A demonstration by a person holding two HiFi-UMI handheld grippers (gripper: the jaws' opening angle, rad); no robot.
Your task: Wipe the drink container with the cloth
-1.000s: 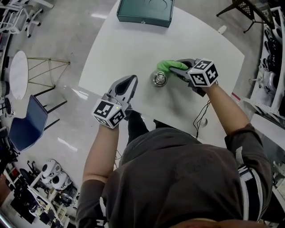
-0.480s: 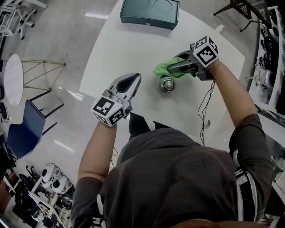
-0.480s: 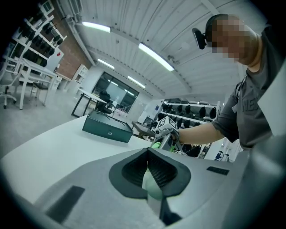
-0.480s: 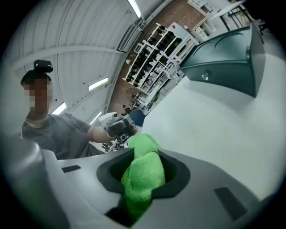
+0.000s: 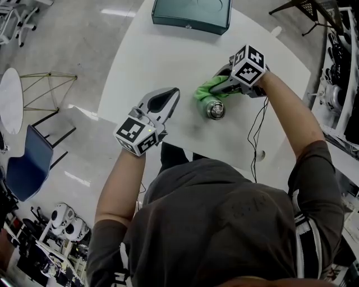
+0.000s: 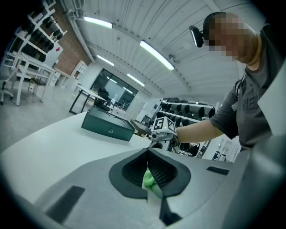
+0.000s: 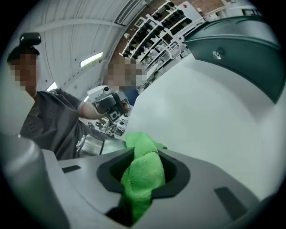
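Note:
A small shiny metal drink container (image 5: 215, 109) stands upright on the white table (image 5: 168, 50). My right gripper (image 5: 216, 89) is shut on a bright green cloth (image 5: 204, 93), which lies against the container's far-left side. In the right gripper view the cloth (image 7: 143, 172) bulges out between the jaws, with the container (image 7: 94, 144) just left of it. My left gripper (image 5: 170, 95) hovers to the left of the container, apart from it, with its jaws shut and nothing in them. In the left gripper view a bit of the green cloth (image 6: 149, 180) shows past the jaw tips.
A dark green box (image 5: 190, 14) sits at the table's far edge, also in the right gripper view (image 7: 241, 49). A black cable (image 5: 258, 134) hangs near the table's right front edge. A blue chair (image 5: 28, 168) and a wire stool (image 5: 47, 92) stand on the floor at left.
My right gripper has carried the cloth from the container's right side round to its far-left side. The left gripper has barely moved.

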